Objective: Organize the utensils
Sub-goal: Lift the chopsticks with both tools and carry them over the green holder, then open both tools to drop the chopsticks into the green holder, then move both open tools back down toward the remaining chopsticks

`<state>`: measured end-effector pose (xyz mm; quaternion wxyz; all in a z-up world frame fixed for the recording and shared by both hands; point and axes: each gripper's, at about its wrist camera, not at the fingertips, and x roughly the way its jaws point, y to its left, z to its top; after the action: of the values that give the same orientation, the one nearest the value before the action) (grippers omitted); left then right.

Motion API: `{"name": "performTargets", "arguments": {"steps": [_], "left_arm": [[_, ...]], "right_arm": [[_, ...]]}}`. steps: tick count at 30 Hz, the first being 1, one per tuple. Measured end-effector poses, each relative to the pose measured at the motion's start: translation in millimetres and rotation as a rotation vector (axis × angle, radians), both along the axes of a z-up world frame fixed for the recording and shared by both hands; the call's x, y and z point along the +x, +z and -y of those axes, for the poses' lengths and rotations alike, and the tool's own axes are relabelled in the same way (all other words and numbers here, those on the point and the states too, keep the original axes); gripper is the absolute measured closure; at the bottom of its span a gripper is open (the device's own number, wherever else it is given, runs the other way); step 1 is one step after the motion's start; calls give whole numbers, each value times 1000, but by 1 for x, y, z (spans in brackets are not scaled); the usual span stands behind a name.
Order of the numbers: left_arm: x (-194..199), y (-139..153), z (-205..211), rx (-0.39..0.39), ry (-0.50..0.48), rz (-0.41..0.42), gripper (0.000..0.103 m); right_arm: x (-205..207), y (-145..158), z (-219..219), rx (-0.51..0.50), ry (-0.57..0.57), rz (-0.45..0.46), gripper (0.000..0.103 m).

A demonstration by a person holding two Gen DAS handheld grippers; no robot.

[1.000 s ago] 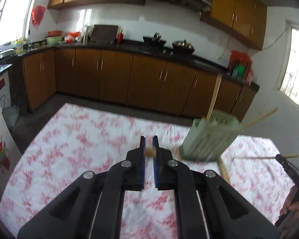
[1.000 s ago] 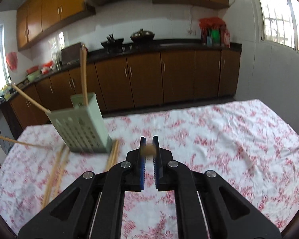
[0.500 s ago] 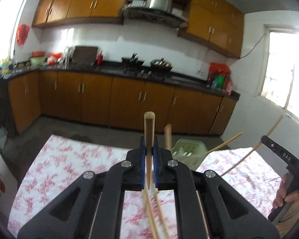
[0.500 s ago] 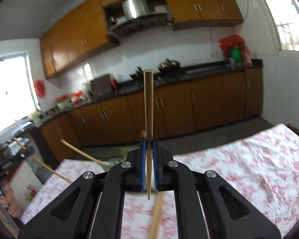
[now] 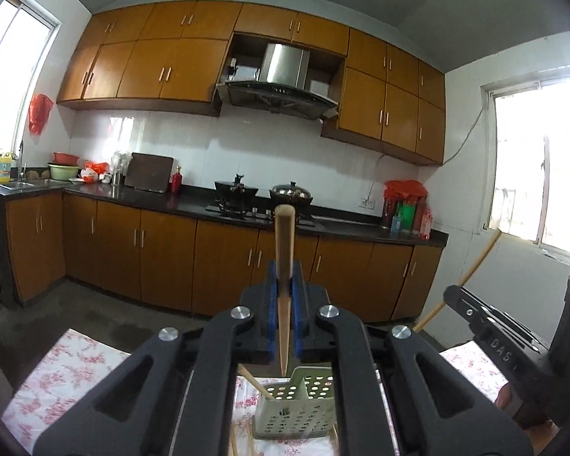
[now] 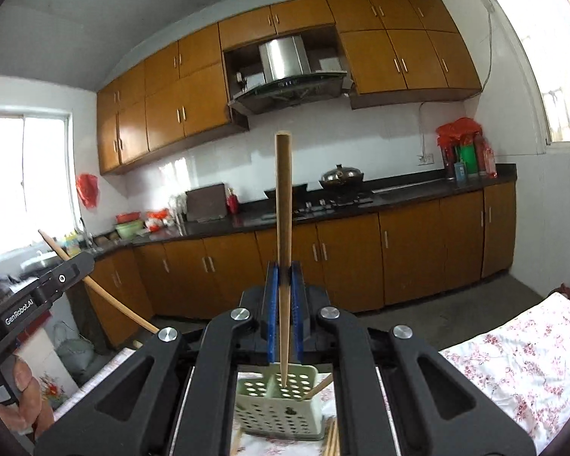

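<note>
In the left wrist view my left gripper (image 5: 284, 281) is shut on a wooden chopstick (image 5: 284, 235) that stands upright. Its thin tip hangs just above a pale green perforated holder (image 5: 292, 410) on the table. One chopstick (image 5: 252, 380) leans in that holder. In the right wrist view my right gripper (image 6: 284, 277) is shut on a second upright chopstick (image 6: 284, 209), tip over the same holder (image 6: 277, 406). Each gripper also shows at the other view's edge with its stick slanting.
A white cloth with red flowers (image 6: 513, 349) covers the table. Loose chopsticks (image 6: 332, 440) lie beside the holder. A person's hand (image 6: 22, 391) shows at lower left. Brown kitchen cabinets (image 5: 163, 258), a stove and a dark counter run along the far wall.
Both grippers rose from the table and tilted toward level, each carrying a chopstick. The sticks now stand upright, and the holder has dropped to the bottom of both views.
</note>
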<state>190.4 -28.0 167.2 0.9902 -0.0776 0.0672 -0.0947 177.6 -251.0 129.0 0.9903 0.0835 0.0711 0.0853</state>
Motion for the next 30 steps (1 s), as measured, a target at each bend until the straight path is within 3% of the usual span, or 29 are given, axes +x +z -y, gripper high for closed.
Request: {"name": "performTargets", "arguments": {"steps": [9,10,12,13,20,23,26,30], "left_arm": [[46,-57,4,-35,-25,-130,94],[46,-57,3,-36,-27,-132,92],[43,-54,0,-31,-25,-123,86],[40,-53,-1,-32,-23,-117,82],[-3,-38,-34,-73,11,-78,69],[-25,-50,-56,-56,57,-106,65],[-32,-85,-72,13,119,-201,65],[-22,-150,-82,80,139,-415,65]], "right_arm": [[17,-32,-2,4,14,-117,93],[15,-31,-1,3,13,-117,90],[8,-26,2,2,1,-100,67],[4,-24,0,2,-3,-89,63],[-30,-10,24,2,-83,-60,61],[-39,-31,49,7,-156,-146,61],[-32,-77,67,7,-188,-320,62],[-19,-160,60,24,-103,-596,81]]}}
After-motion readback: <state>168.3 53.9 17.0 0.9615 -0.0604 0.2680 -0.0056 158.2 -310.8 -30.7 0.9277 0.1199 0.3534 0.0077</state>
